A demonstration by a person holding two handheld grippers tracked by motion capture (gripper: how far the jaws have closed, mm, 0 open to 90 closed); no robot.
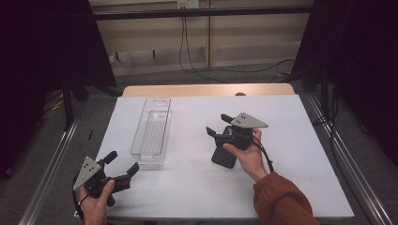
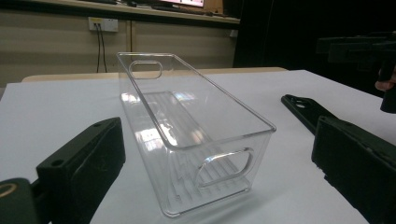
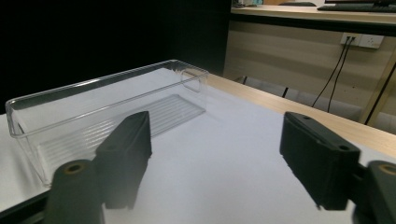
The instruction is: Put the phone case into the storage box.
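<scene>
Here, both grippers hover by the clear plastic rectangular bin [image 1: 152, 131].
Left gripper [image 1: 123, 165] jaws released; right gripper [image 1: 217, 124] jaws released, empty; flat black object [image 1: 223, 156] half hidden under right hand [image 1: 248, 152].

The clear bin [image 1: 152, 131] lies on the white table sheet [image 1: 197, 178], ahead and just right of the left gripper [image 1: 123, 165] and well to the left of the right gripper [image 1: 217, 124]. A flat black object [image 1: 223, 157] lies under the right gripper, beside the hand.
</scene>
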